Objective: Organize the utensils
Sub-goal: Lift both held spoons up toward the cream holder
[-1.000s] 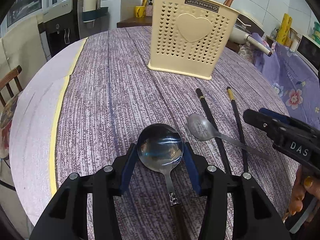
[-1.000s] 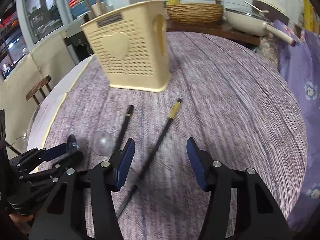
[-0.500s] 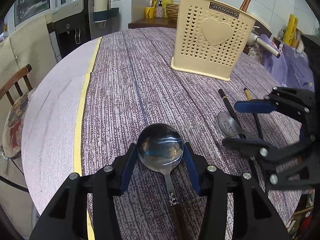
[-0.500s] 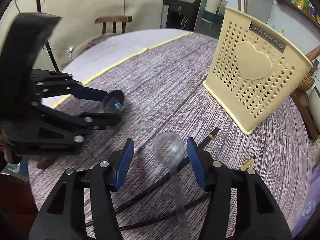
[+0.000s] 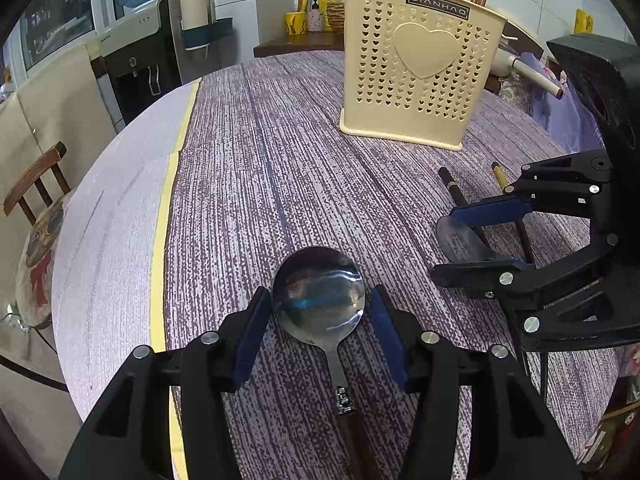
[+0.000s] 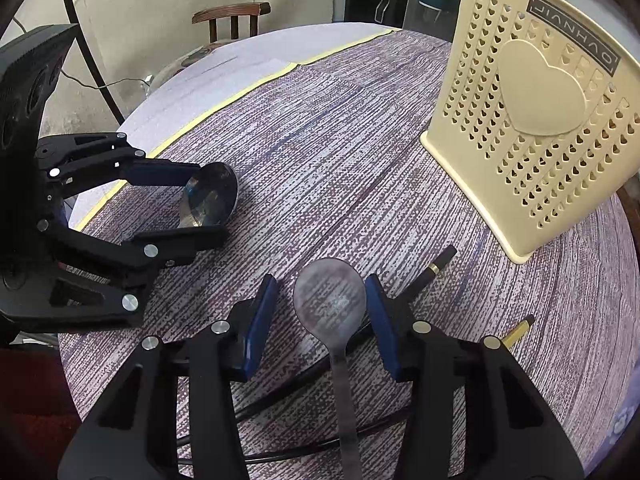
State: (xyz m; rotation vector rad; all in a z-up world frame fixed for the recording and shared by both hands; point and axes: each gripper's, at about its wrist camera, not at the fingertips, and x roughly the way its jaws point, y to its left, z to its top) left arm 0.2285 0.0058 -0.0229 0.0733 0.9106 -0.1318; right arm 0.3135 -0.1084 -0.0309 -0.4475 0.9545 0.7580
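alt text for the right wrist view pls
The right gripper is closing its fingers around a dull metal spoon lying across two chopsticks on a purple table. Left, the left gripper straddles a shiny spoon; a cream utensil holder stands right.

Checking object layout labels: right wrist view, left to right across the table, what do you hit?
Left gripper → shiny spoon between its fingers → matte spoon between the right gripper's fingers → black chopstick tip → yellow-tipped chopstick; cream utensil holder behind.
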